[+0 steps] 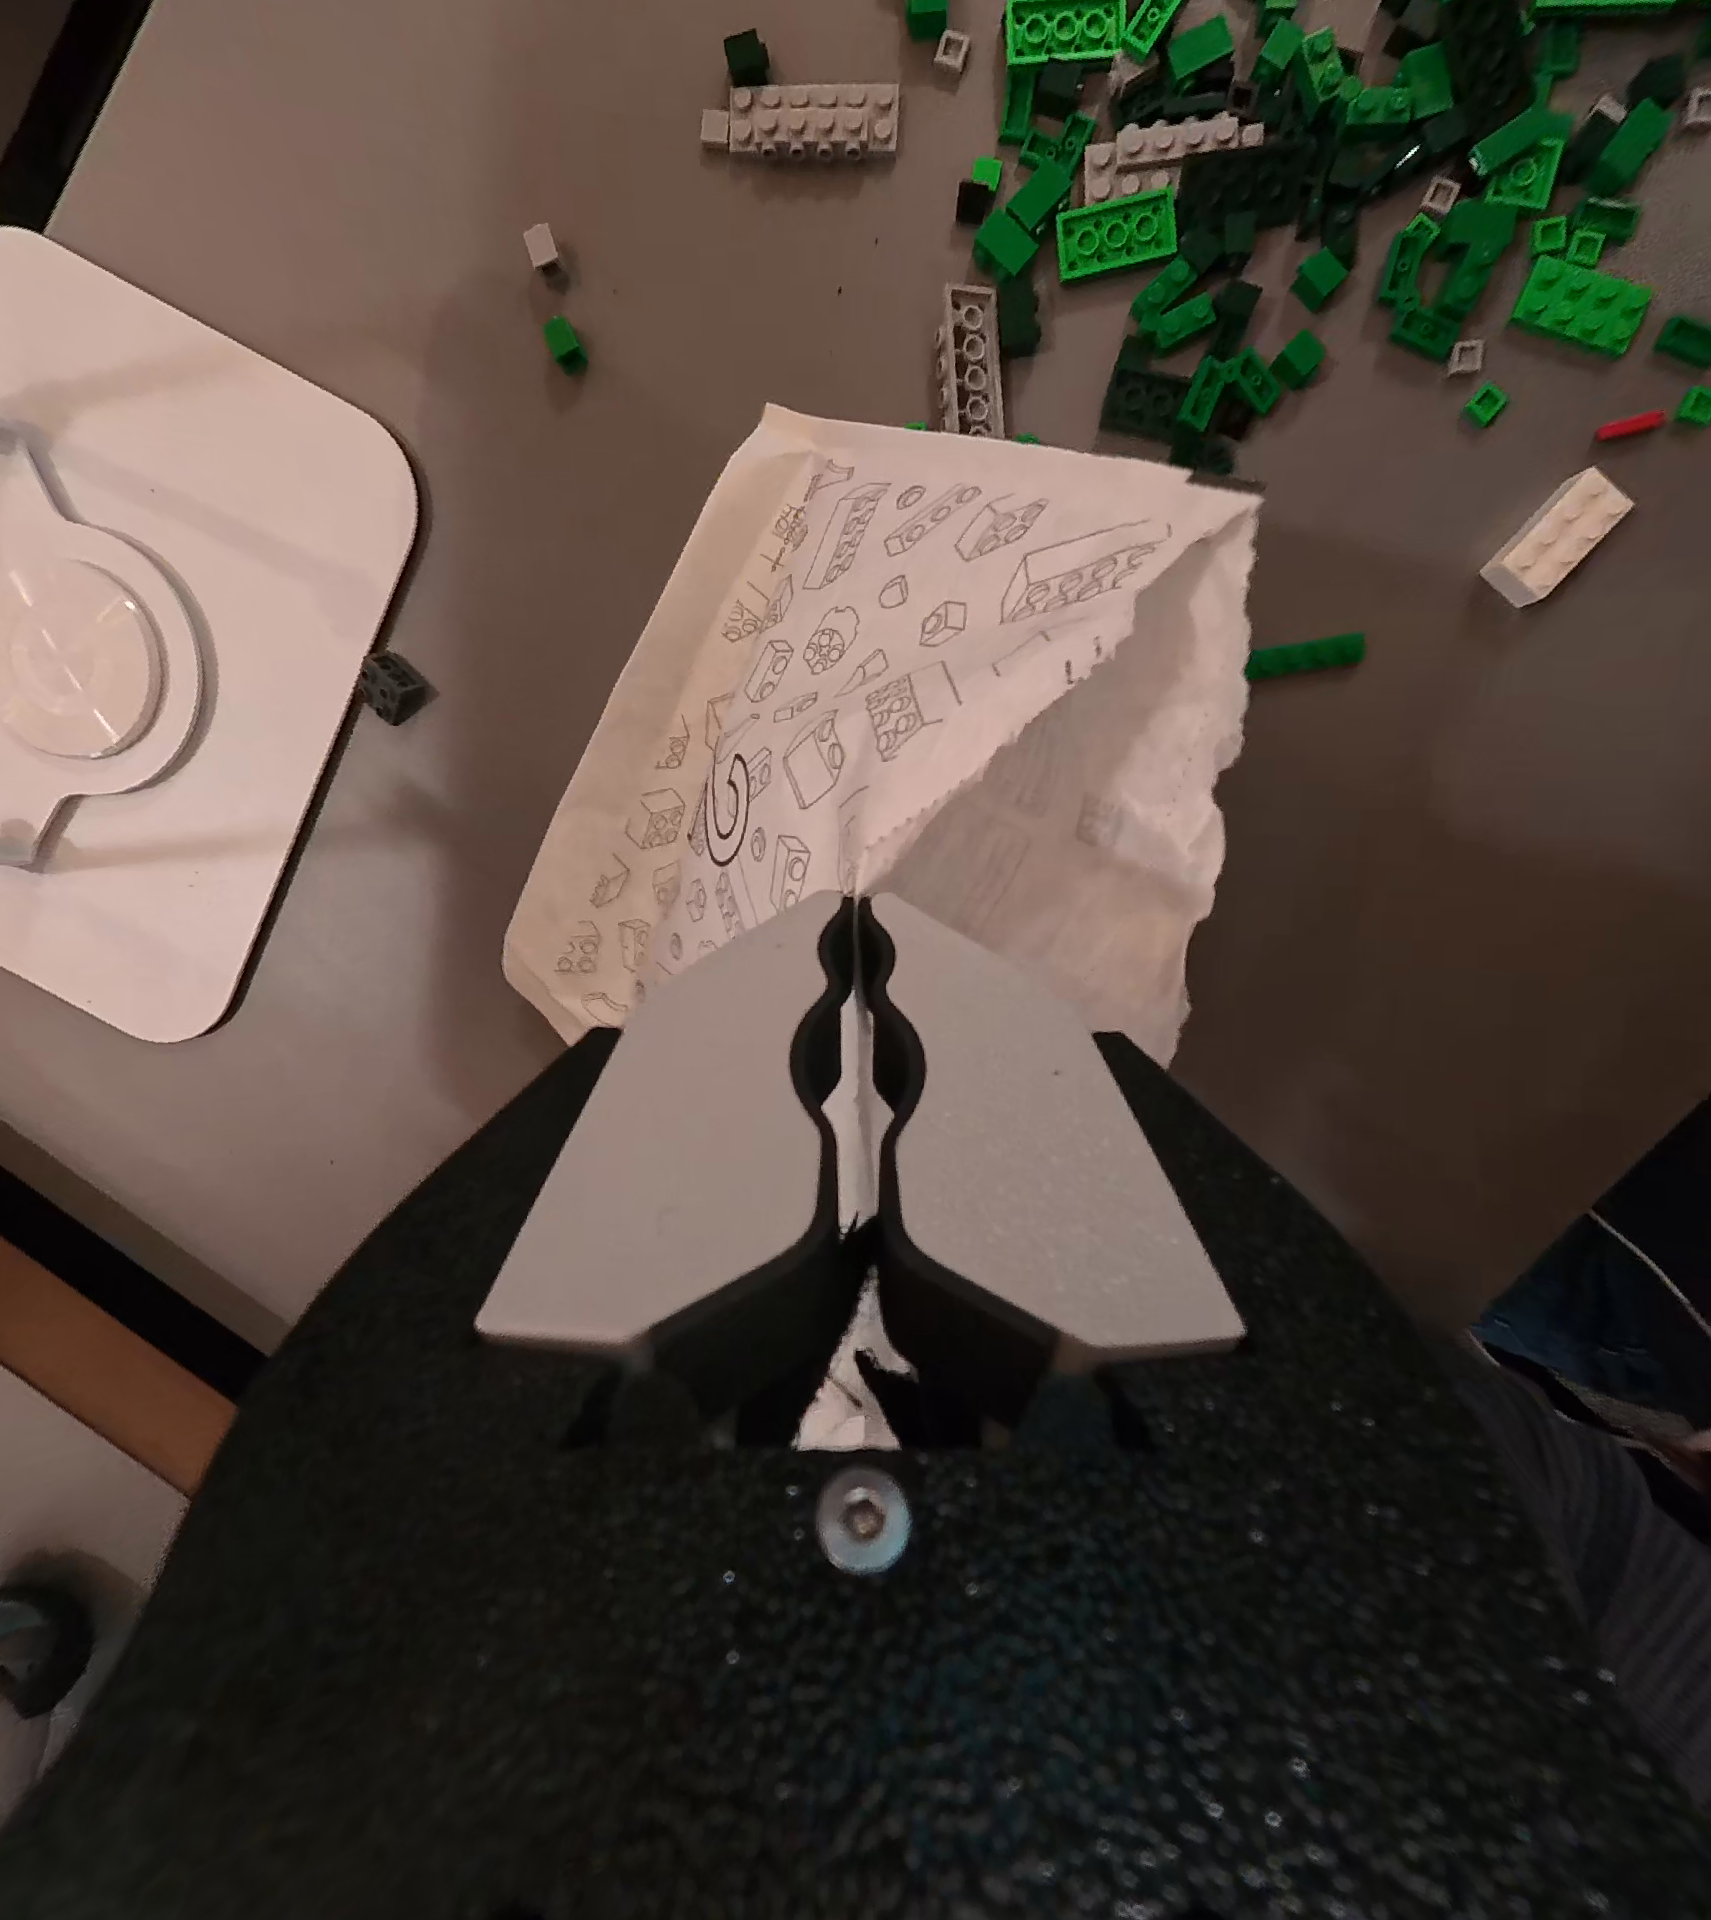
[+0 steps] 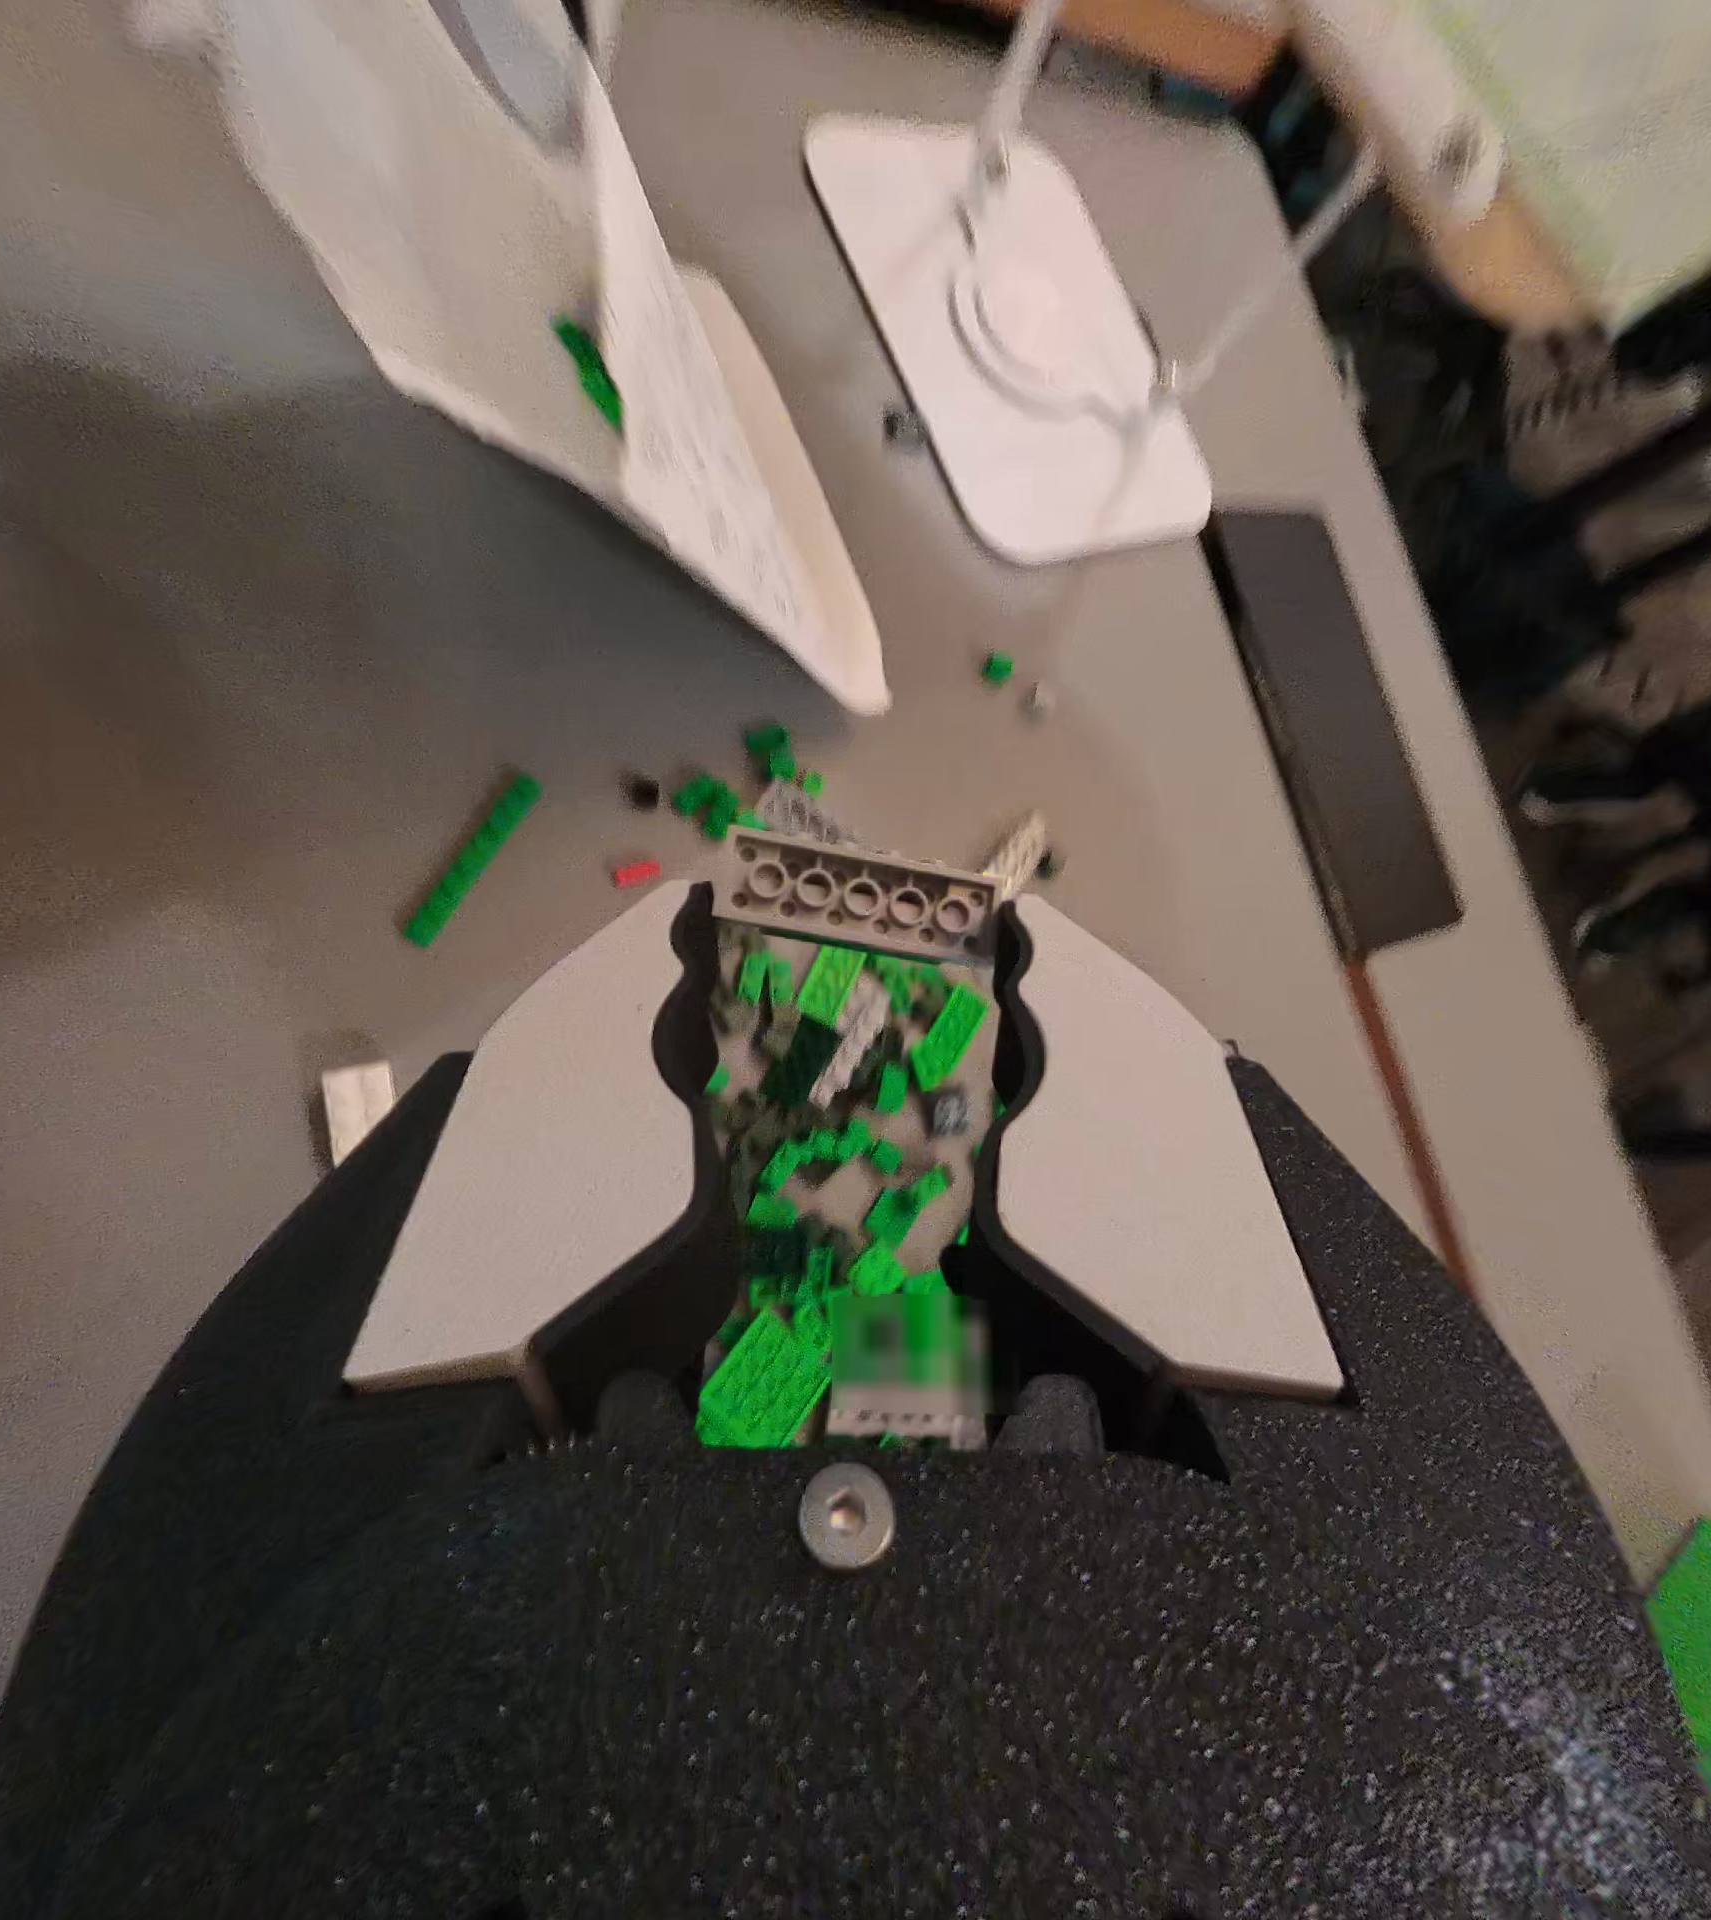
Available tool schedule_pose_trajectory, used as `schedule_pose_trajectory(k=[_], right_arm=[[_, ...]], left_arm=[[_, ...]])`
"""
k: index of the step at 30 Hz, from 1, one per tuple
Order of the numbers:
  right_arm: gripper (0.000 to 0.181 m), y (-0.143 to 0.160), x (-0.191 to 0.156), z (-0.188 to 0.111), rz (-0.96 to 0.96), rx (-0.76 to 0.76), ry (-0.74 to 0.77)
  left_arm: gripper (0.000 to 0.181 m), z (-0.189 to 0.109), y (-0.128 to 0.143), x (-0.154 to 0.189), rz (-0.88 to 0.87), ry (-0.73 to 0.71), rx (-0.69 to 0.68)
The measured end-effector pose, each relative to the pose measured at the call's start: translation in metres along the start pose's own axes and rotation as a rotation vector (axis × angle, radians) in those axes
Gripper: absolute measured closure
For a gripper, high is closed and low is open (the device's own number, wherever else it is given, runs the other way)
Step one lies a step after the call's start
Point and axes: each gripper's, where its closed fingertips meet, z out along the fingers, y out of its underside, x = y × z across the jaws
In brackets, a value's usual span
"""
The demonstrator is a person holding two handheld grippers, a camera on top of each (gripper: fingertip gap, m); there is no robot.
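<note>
Above the grey table [image 1: 331,156], the left gripper [image 1: 856,909] pinches the torn paper bag [image 1: 934,644] by its edge, holding it clear. The right gripper [image 2: 856,914] clamps a grey brick [image 2: 856,891] endwise over the scattered green bricks [image 2: 830,1174].

One white paper bag [image 1: 892,665] printed with brick outlines is pinched in the left tongs [image 1: 856,909]. One grey brick [image 2: 856,896] with five round holes sits between the tips of the right tongs [image 2: 856,914]. Beyond the left tongs lie one white brick [image 1: 1555,535], one tiny red piece [image 1: 1628,426], one white stand base [image 1: 134,623], and green bricks [image 1: 1350,187] too many to count.
</note>
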Motion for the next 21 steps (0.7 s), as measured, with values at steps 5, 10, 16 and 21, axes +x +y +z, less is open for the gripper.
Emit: schedule_pose_trajectory(k=[5, 10, 16, 21], right_arm=[[0.130, -0.079, 0.003, -0.004, -0.140, 0.141, 0.042], [0.130, -0.116, -0.020, 0.003, -0.218, 0.284, -0.013], [0.130, -0.119, -0.047, 0.010, -0.270, 0.326, -0.172], [0.130, -0.121, -0.068, 0.019, -0.387, 0.362, -0.246]], left_arm=[[0.181, 0.003, -0.004, 0.005, 0.010, 0.037, 0.009], [0.181, 0.010, -0.012, 0.024, 0.044, 0.118, -0.007], [0.181, 0.012, -0.020, 0.025, 0.055, 0.129, 0.006], [0.181, 0.008, -0.024, 0.012, 0.052, 0.070, 0.042]])
